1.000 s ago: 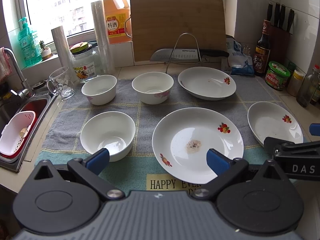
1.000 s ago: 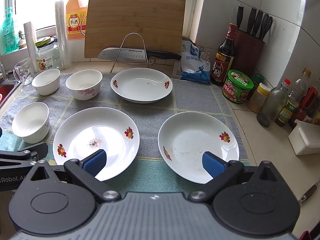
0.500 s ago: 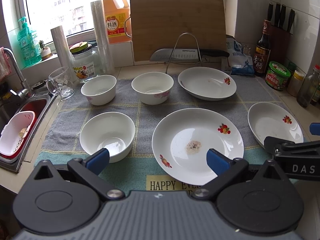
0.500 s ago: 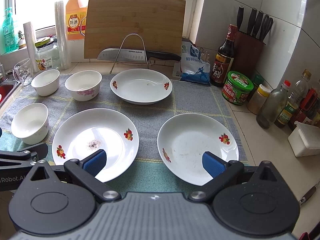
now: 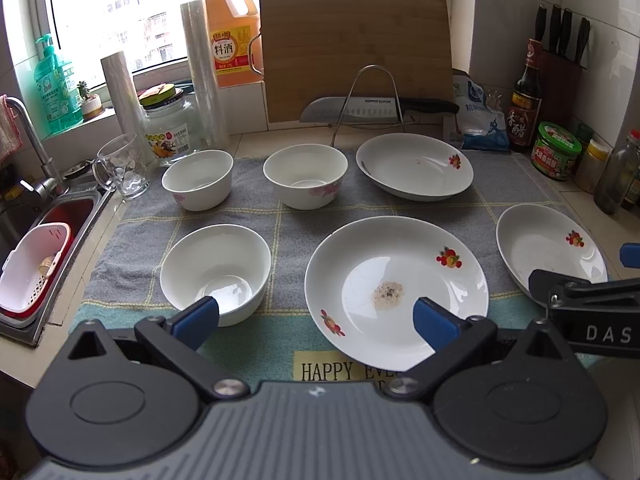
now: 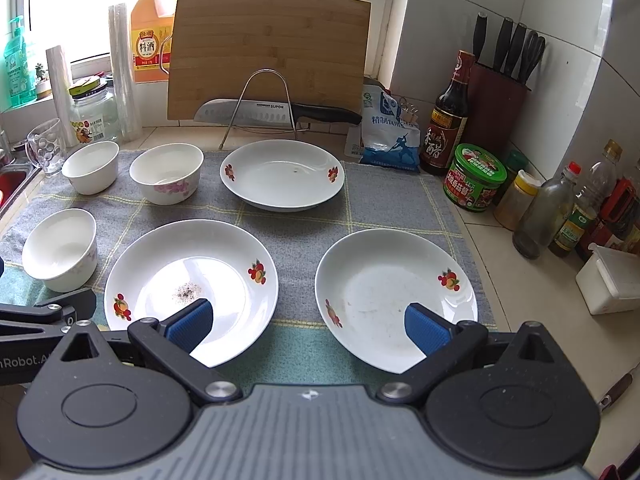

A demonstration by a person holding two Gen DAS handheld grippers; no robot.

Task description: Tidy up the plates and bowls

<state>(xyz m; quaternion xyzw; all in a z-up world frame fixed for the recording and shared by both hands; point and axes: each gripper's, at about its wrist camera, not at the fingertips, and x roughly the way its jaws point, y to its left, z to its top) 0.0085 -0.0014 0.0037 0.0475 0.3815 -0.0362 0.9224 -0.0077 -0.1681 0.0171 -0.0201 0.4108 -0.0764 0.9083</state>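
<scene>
Grey checked cloth mat (image 5: 304, 208) with a teal front band: lies on the counter (image 6: 532, 292), carries all the crockery.

Bowls, white ceramic, three, all upright and apart from one another:
- plain white bowl (image 5: 216, 274), front left of the mat, near the counter's front edge;
- white bowl with a faint pink mark (image 5: 198, 179), back left corner of the mat, near a clear glass mug (image 5: 122, 172);
- white bowl with a pink flower print (image 5: 306, 175), back row, between the marked bowl and the back plate.

Plates, white ceramic with red fruit motifs, three, none stacked:
- large white plate with a speckled residue patch (image 5: 396, 292), front centre of the mat;
- white plate with fruit motifs (image 6: 396, 298), front right corner of the mat, lightly smeared;
- white plate at the back (image 6: 282, 174), just before a wire stand (image 6: 260, 108) that holds a steel knife with a black handle (image 6: 276, 112).

Bamboo cutting board (image 6: 268, 52): leans upright at the counter's back edge.

Left gripper (image 5: 316, 318): blue pads spread wide, holding nothing, above the mat's front edge between the plain bowl and the residue plate.

Right gripper (image 6: 306, 326): blue pads spread wide, holding nothing, above the mat's front edge between the two front plates.
</scene>
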